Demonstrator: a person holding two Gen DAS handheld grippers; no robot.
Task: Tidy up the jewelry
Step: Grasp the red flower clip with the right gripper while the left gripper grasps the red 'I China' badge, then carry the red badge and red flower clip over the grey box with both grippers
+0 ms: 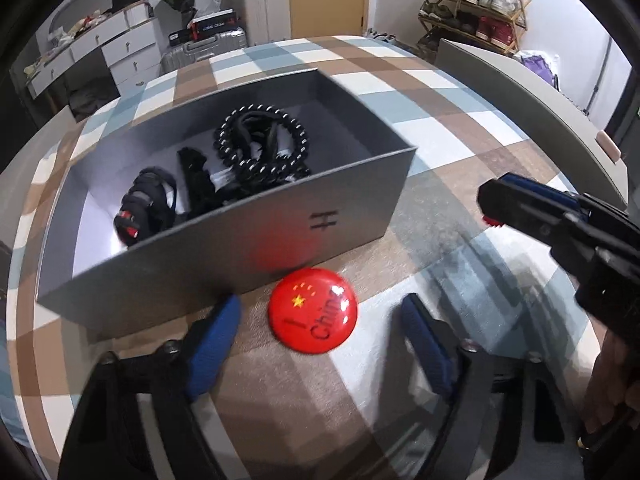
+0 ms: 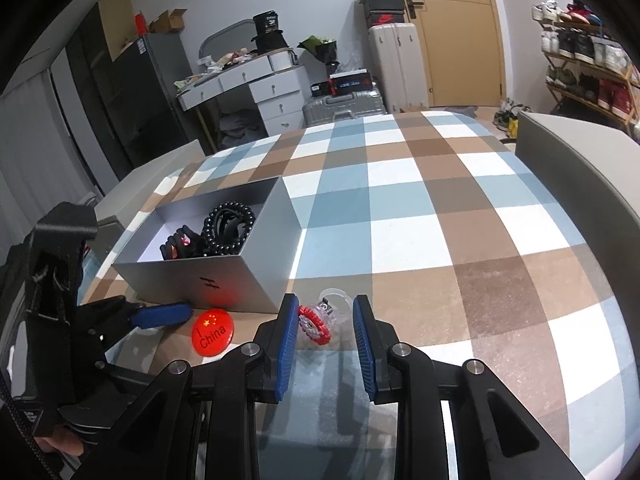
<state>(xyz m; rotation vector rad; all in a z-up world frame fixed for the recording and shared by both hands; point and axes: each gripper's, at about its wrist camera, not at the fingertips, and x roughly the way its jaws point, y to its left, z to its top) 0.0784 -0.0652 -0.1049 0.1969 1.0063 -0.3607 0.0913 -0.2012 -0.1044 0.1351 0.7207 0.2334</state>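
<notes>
A round red "I China" badge (image 1: 313,311) lies on the checked tablecloth just in front of the grey open box (image 1: 332,216). My left gripper (image 1: 320,316) is open, its blue fingers either side of the badge, not touching it. The box holds a black bead bracelet (image 1: 260,144) and other dark pieces. In the right wrist view my right gripper (image 2: 326,316) is open around a red-and-white ring piece with a clear part (image 2: 320,318), which lies on the cloth near the left finger. The badge (image 2: 213,332) and box (image 2: 224,272) show to the left.
The checked tablecloth (image 2: 440,220) covers the table. A grey box lid (image 2: 580,168) stands at the right edge. The left gripper (image 2: 160,316) shows at left in the right wrist view. Drawers, suitcases and shoe racks stand beyond the table.
</notes>
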